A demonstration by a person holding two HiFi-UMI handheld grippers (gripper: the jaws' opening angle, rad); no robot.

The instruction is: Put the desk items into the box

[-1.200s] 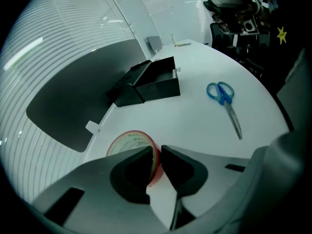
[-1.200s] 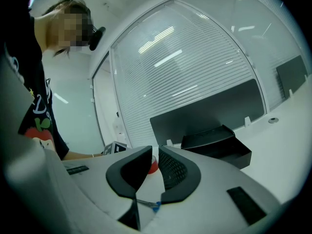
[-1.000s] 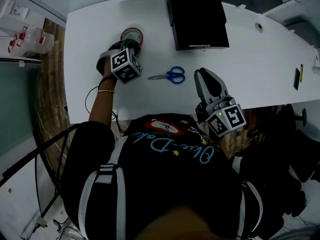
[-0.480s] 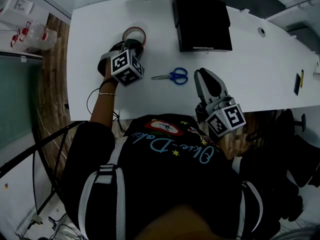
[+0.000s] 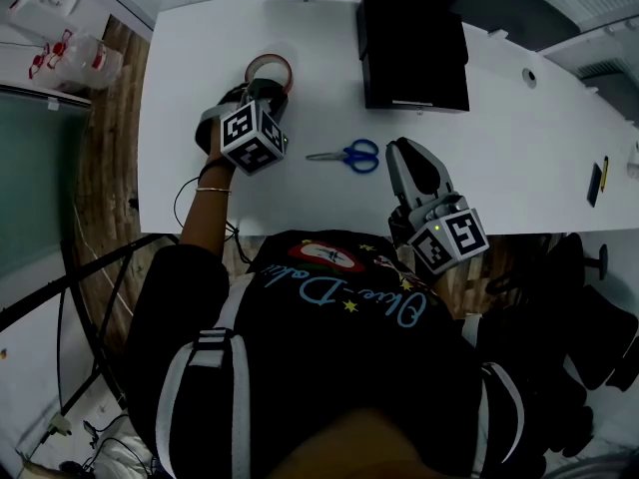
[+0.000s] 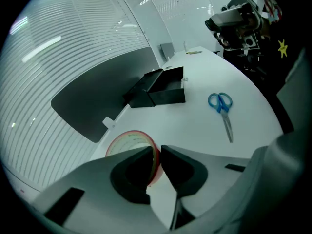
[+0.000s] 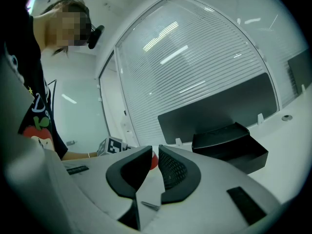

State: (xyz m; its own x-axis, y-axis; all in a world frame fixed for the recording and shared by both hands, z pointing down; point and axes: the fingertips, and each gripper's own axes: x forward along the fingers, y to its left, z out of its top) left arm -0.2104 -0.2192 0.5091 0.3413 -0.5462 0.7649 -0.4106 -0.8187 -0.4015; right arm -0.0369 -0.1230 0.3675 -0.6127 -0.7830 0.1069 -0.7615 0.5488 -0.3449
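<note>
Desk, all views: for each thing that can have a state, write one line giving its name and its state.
tape roll: wall clamped between the jaws of the left gripper.
left gripper: shut on the tape roll.
right gripper: jaws a narrow gap apart, empty.
scissors: closed, lying flat on the desk.
box: open, standing on the desk.

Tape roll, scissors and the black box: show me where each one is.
Tape roll (image 6: 127, 141): left gripper view, pale upper side of the roll.
Scissors (image 6: 224, 115): left gripper view, the pivot below the blue handles.
Black box (image 5: 414, 58): head view, its dark inside.
</note>
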